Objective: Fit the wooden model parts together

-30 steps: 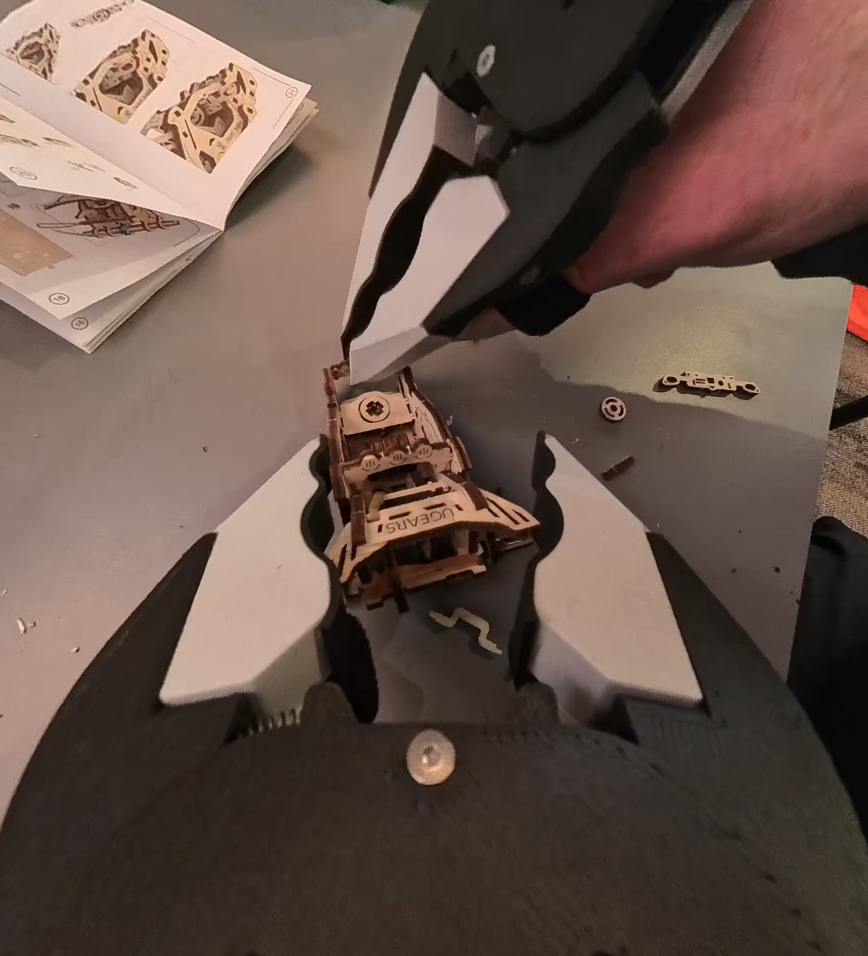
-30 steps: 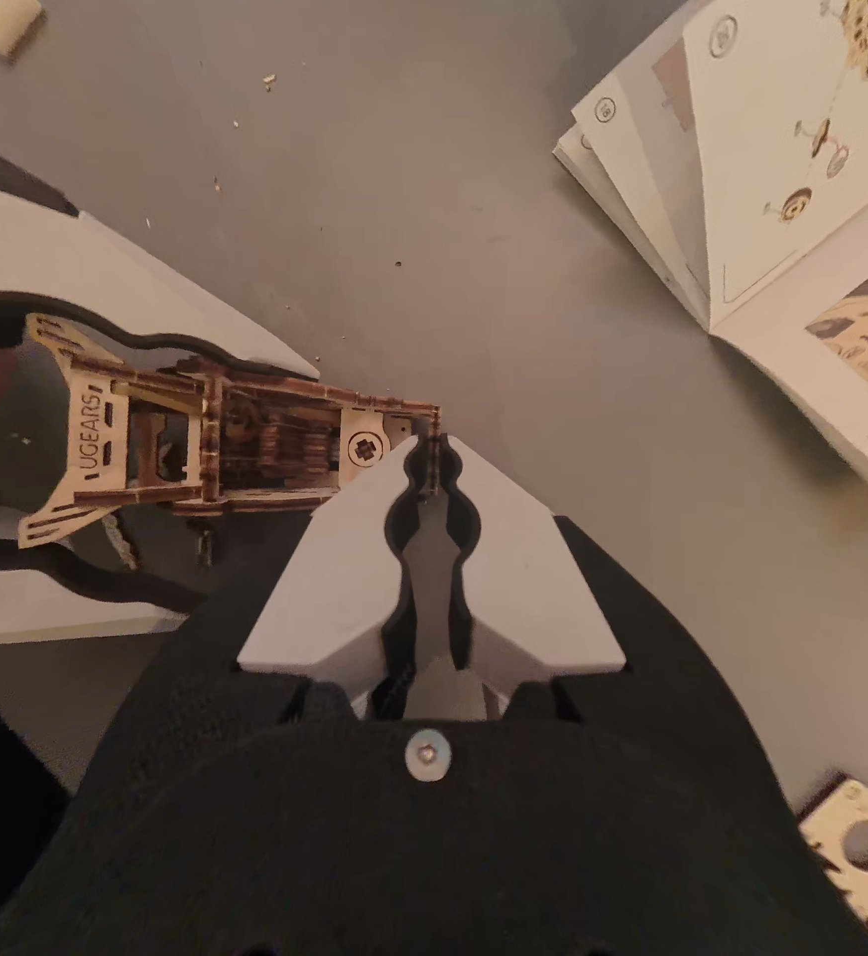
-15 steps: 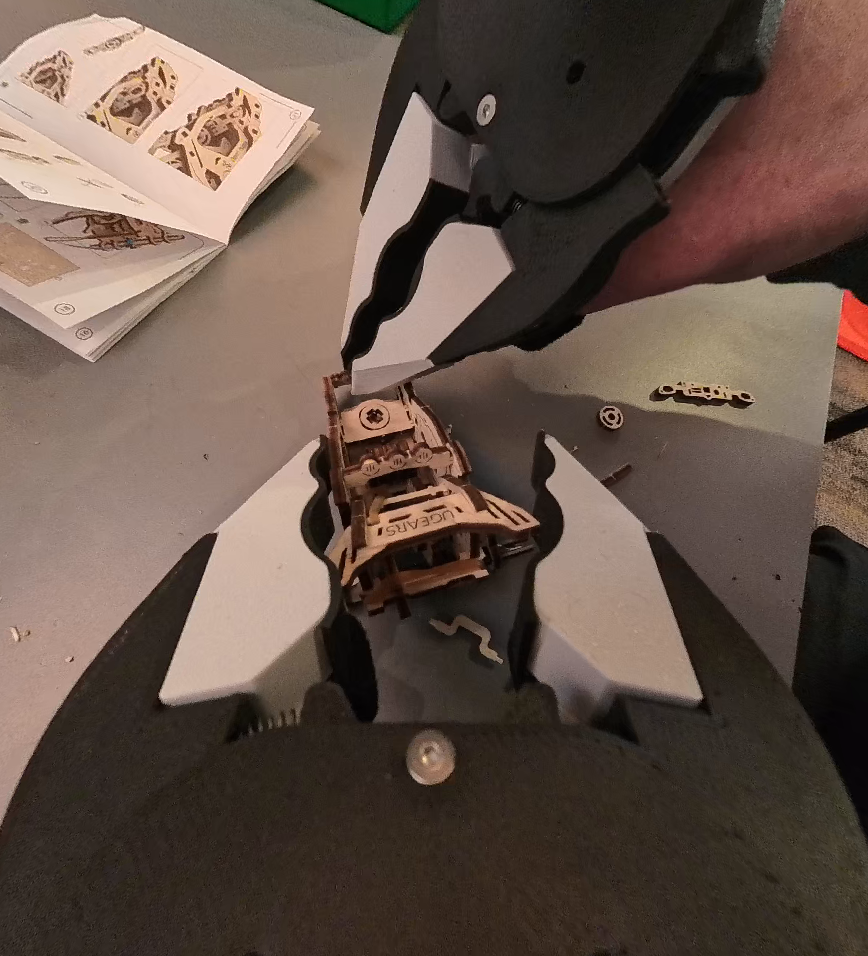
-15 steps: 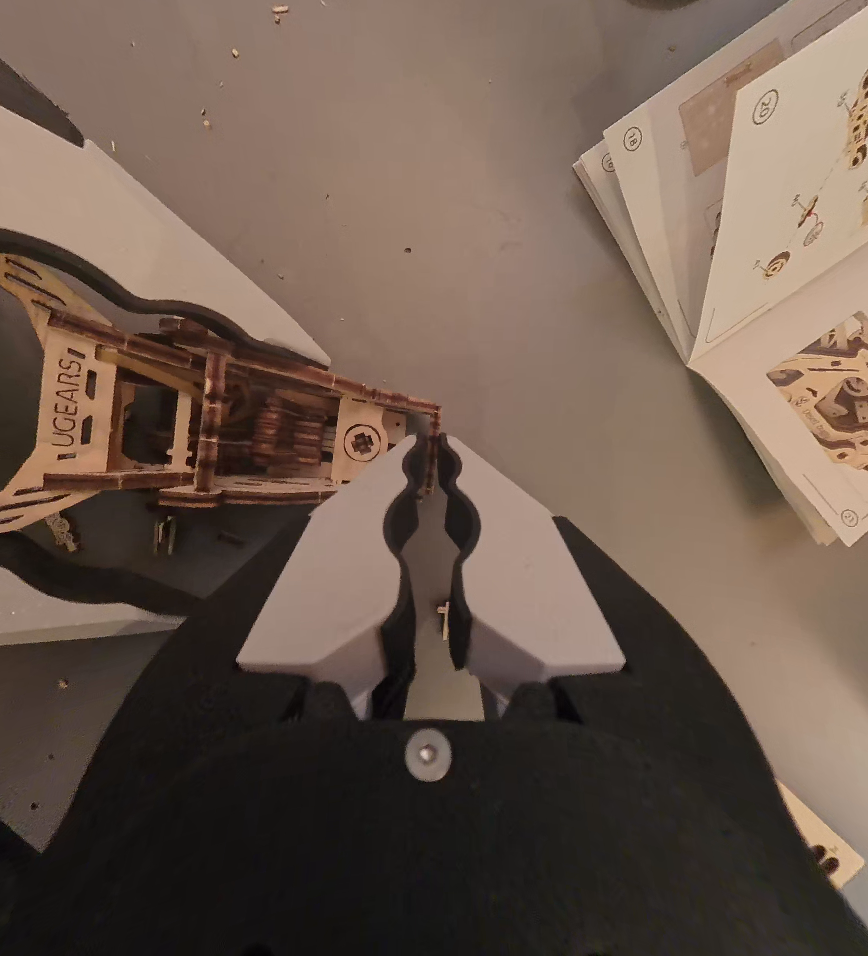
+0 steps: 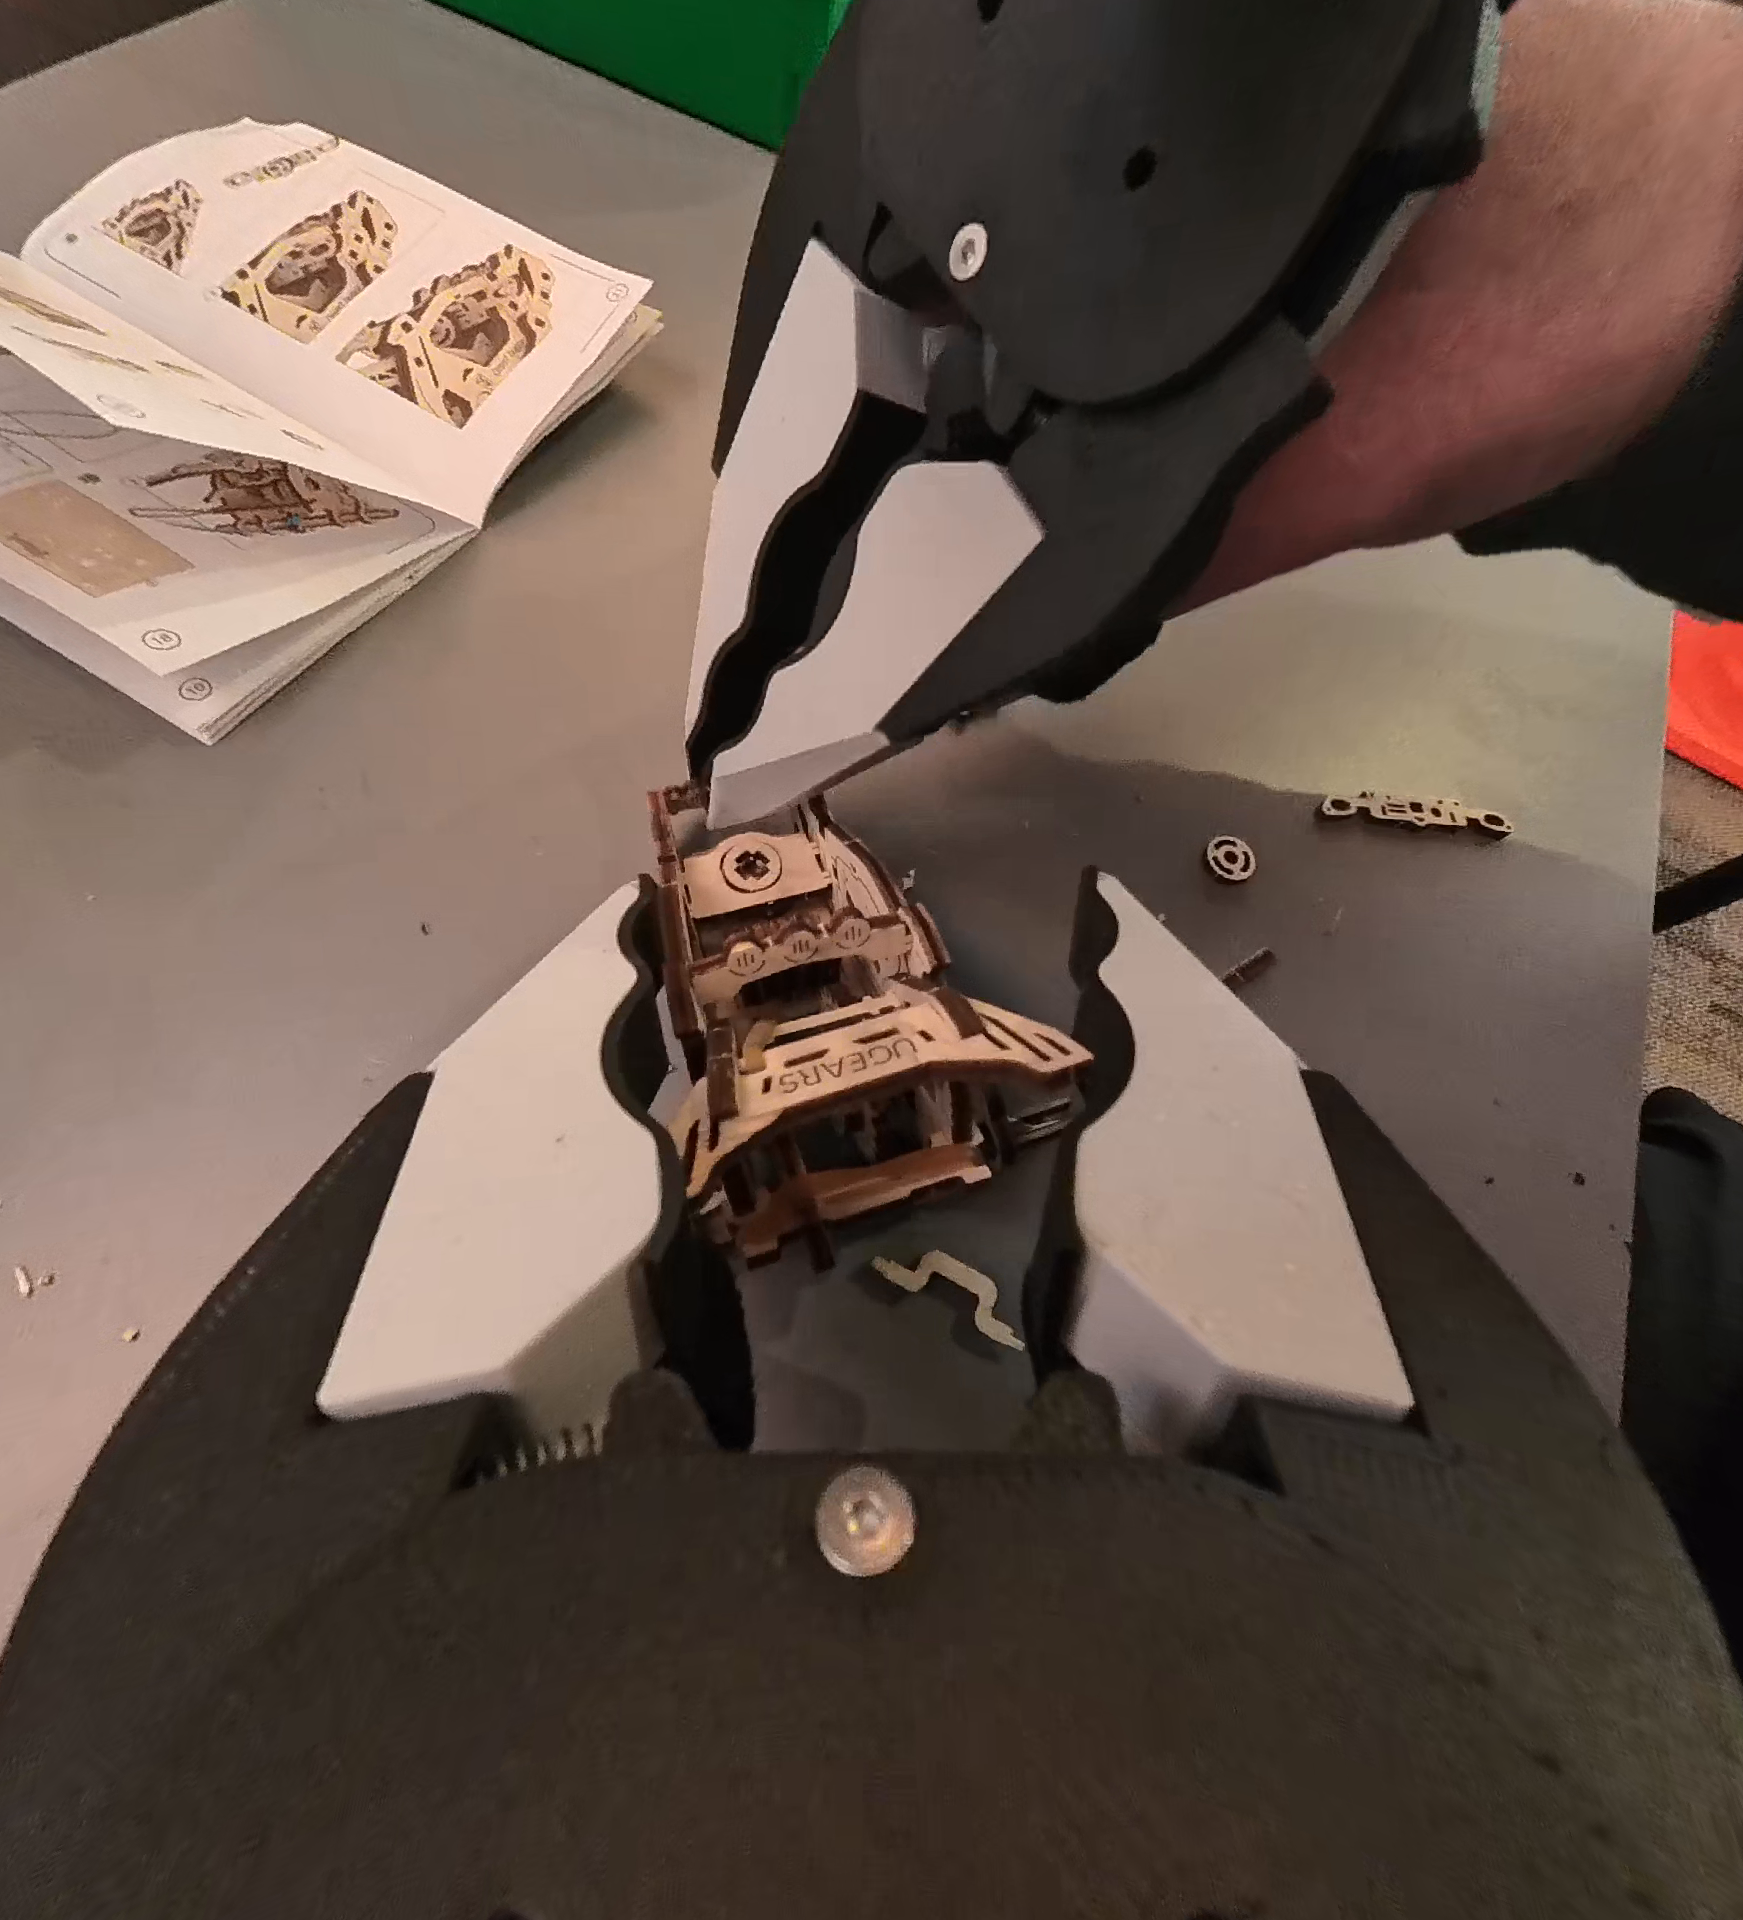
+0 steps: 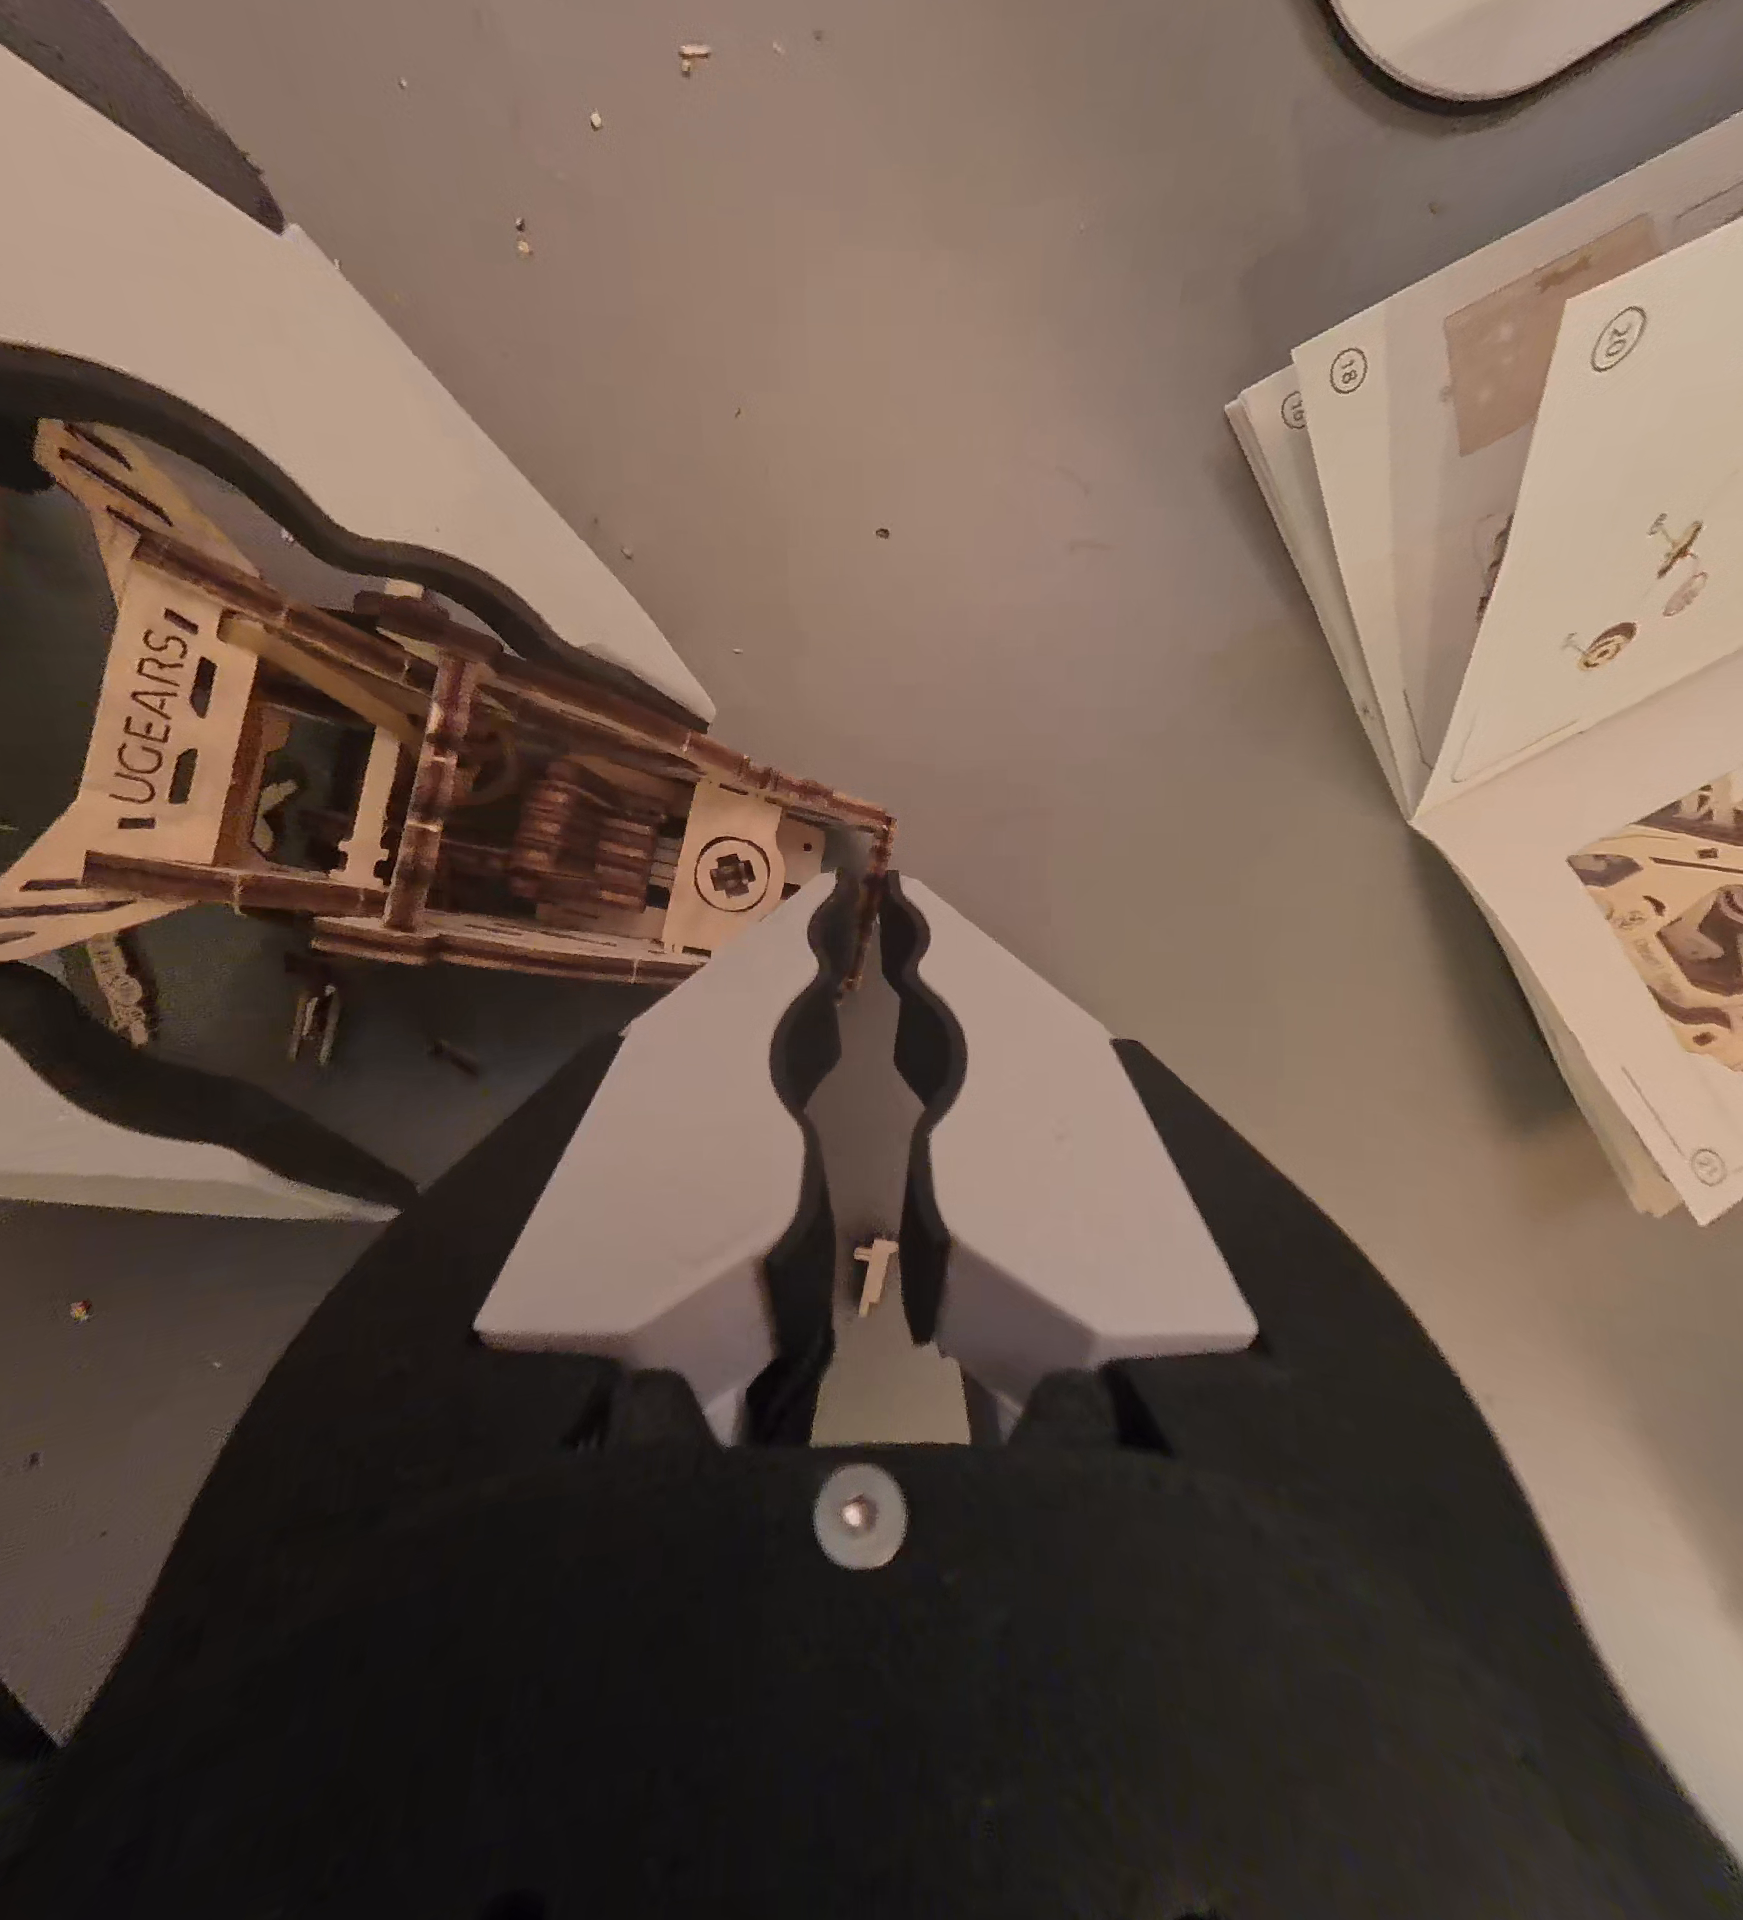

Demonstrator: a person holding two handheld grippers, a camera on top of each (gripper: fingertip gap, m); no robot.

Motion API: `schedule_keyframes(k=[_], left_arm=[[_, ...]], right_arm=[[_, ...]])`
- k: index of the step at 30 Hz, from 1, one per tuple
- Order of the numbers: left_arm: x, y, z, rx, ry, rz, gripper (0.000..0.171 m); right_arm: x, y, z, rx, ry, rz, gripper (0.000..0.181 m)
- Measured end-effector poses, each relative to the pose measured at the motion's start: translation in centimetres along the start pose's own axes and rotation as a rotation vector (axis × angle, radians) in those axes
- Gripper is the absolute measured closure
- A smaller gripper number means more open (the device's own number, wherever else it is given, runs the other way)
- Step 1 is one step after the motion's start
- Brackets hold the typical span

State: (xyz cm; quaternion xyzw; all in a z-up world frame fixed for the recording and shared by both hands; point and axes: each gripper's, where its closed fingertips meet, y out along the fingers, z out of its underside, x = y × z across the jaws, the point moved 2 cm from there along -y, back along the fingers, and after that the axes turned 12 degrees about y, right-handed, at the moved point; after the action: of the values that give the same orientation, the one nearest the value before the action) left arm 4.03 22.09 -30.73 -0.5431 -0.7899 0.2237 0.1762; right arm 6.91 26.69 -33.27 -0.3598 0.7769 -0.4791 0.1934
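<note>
The wooden model (image 5: pixel 825 1039) lies on the grey table, its wide tail end between my left gripper's (image 5: pixel 867 894) fingers, which press on both its sides. My right gripper (image 5: pixel 711 795) comes down from above, held by a hand, and is shut on a thin wooden part at the model's far front corner. In the right wrist view the model (image 6: pixel 410 821) runs left from my right gripper (image 6: pixel 862 888), and the thin strip (image 6: pixel 865 935) stands pinched between the fingertips. The left gripper's fingers (image 6: pixel 327 436) flank the tail there.
An open instruction booklet (image 5: pixel 223 416) lies far left; it also shows in the right wrist view (image 6: pixel 1573 727). Loose parts lie near: a zigzag piece (image 5: pixel 950 1299), a ring (image 5: pixel 1231 860), a long fretted piece (image 5: pixel 1412 816), a small pin (image 5: pixel 1246 966). The table edge (image 5: pixel 1656 935) is close on the right. Across from one pair of fingers to the other is roughly 6 centimetres. Between my left fingertips and the small pin (image 5: pixel 1246 966) there is roughly 7 centimetres.
My right gripper has stayed shut at the model's front corner while its body lifted and tilted steeper. The left gripper still holds the tail. The model has turned slightly in the right wrist view.
</note>
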Motion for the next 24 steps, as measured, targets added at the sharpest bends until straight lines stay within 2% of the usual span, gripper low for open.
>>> schedule_keyframes(k=[5,20,24], left_arm=[[0.10,0.01,-0.16,-0.032,-0.002,-0.001,0.095],[0.13,-0.05,-0.32,-0.065,0.015,-0.024,0.095],[-0.45,-0.15,-0.98,-0.109,0.030,-0.009,0.106]], right_arm=[[-0.02,0.02,-0.11,0.062,-0.100,-0.005,0.179],[0.24,0.11,-0.37,0.032,-0.309,-0.025,0.180],[0.88,0.33,-0.63,0.017,-0.339,-0.050,0.180]])
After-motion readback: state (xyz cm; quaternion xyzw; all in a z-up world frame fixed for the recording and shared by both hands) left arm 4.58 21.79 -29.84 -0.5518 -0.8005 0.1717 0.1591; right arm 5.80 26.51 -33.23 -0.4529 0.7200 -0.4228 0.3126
